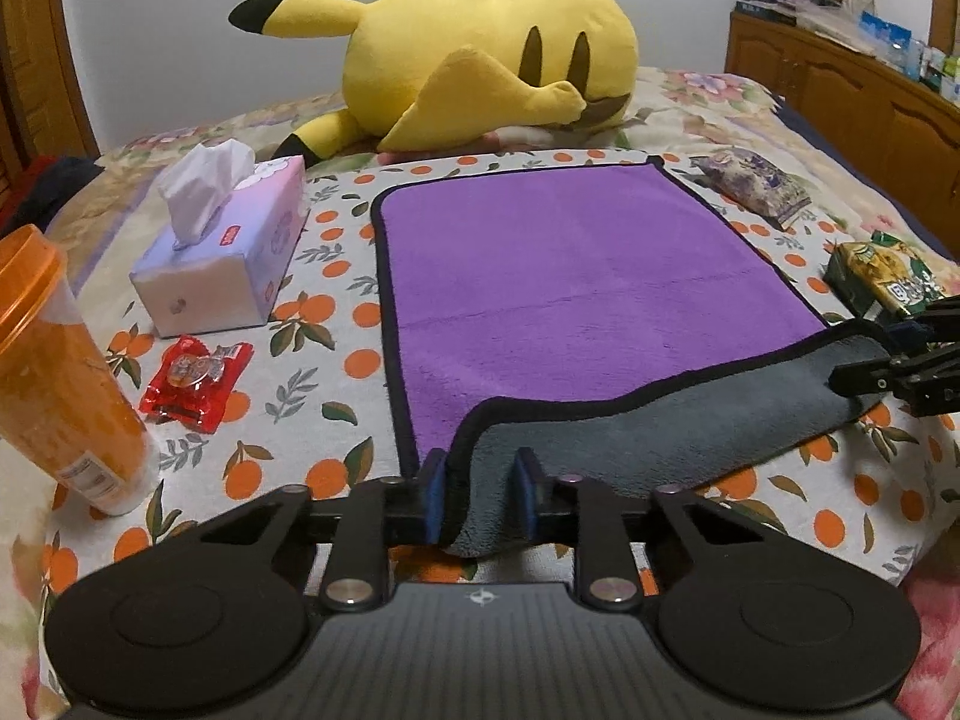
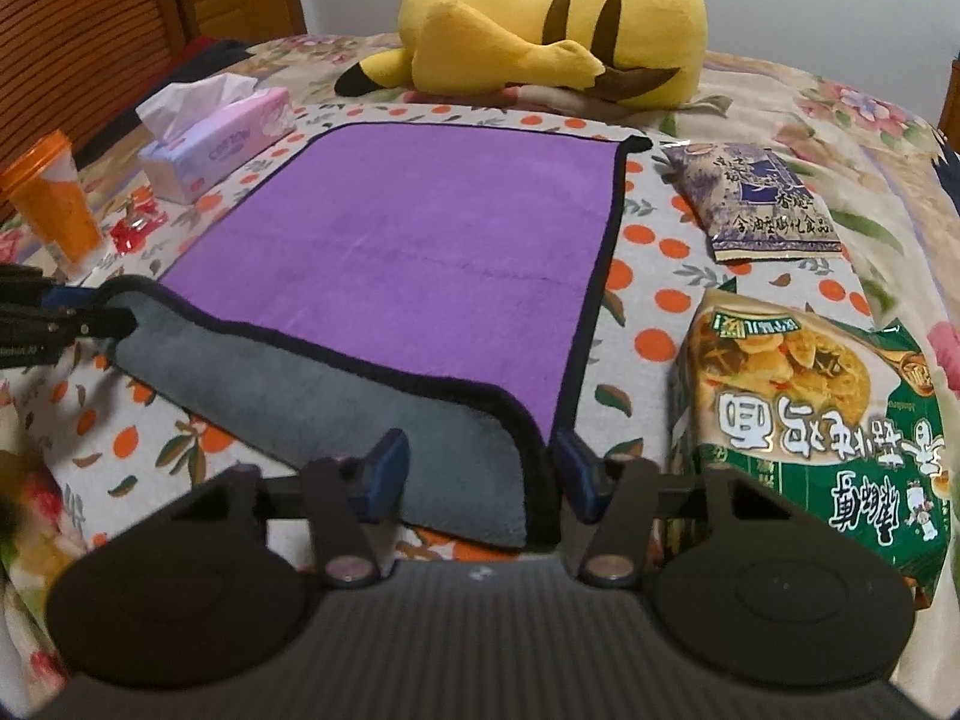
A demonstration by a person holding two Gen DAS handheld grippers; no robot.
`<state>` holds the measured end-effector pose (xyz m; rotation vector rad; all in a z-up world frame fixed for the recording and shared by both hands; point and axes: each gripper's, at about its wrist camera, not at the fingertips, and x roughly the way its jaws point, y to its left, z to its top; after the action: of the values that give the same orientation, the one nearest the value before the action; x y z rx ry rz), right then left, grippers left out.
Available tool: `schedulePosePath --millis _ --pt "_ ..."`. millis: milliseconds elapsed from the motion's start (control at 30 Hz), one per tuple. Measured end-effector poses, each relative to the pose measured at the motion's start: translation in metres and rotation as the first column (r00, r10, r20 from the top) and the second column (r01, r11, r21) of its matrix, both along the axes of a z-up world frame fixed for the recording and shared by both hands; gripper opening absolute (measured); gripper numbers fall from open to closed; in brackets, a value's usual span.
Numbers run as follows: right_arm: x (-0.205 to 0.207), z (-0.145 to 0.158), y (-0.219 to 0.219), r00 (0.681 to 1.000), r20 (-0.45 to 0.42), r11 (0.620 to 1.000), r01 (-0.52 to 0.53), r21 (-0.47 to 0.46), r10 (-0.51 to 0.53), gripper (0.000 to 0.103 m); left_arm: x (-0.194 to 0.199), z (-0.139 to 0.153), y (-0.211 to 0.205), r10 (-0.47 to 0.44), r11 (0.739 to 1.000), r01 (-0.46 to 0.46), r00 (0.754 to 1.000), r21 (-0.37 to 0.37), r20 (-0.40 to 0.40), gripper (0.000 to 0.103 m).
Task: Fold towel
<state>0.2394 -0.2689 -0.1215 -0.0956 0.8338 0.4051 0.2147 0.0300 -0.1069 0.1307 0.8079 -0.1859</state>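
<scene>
Nearest the lens in the left wrist view, the left claw [image 1: 478, 495] is clamped on the near left corner of the towel [image 1: 570, 276], grey underside turned up between its blue pads. In the right wrist view the right claw [image 2: 480, 483] straddles the near right corner, but its pads stand visibly apart from the cloth; whether it actually pinches cannot be told.

The towel lies purple side up on the bed [image 2: 840, 138], on an orange-print cloth [image 1: 336, 336], its near edge lifted into a grey strip running between both claws.

Only the right view shows the green noodle packet [image 2: 810, 414] touching the right claw's outer side. Only the left view shows the wooden cabinet [image 1: 840, 96].

Far edge: yellow plush [image 1: 480, 60] just beyond the towel. Left margin: tissue box [image 1: 228, 246], orange cup [image 1: 66, 384], red wrapper [image 1: 195, 384], all clear of the towel. Right margin: purple snack packet [image 2: 762, 204], near.
</scene>
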Motion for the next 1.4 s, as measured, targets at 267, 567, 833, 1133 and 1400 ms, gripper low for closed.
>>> schedulePosePath --millis 267,567,833,1133,1400 --pt "0.000 0.002 -0.003 1.000 0.018 1.000 -0.009 0.014 0.009 0.021 -0.005 0.009 -0.004 -0.010 1.000 0.011 0.998 -0.020 0.055 0.008" --pt "-0.001 0.007 -0.007 0.998 0.058 0.999 0.003 0.039 -0.005 0.005 -0.009 0.019 -0.004 -0.004 0.999 0.008 0.994 -0.036 0.106 0.007" --pt "-0.002 0.017 -0.010 0.993 0.118 0.998 0.007 0.070 -0.015 0.005 -0.013 0.030 -0.004 0.011 0.999 -0.005 0.987 -0.042 0.160 0.007" --pt "-0.002 0.023 -0.010 0.986 0.168 0.998 0.001 0.068 -0.013 0.005 -0.014 0.036 -0.004 0.017 0.999 -0.009 0.981 -0.043 0.191 0.007" --pt "0.003 0.026 -0.009 0.979 0.204 0.997 -0.008 0.074 -0.008 0.005 -0.010 0.037 -0.006 0.017 0.999 -0.011 0.978 -0.033 0.207 0.006"
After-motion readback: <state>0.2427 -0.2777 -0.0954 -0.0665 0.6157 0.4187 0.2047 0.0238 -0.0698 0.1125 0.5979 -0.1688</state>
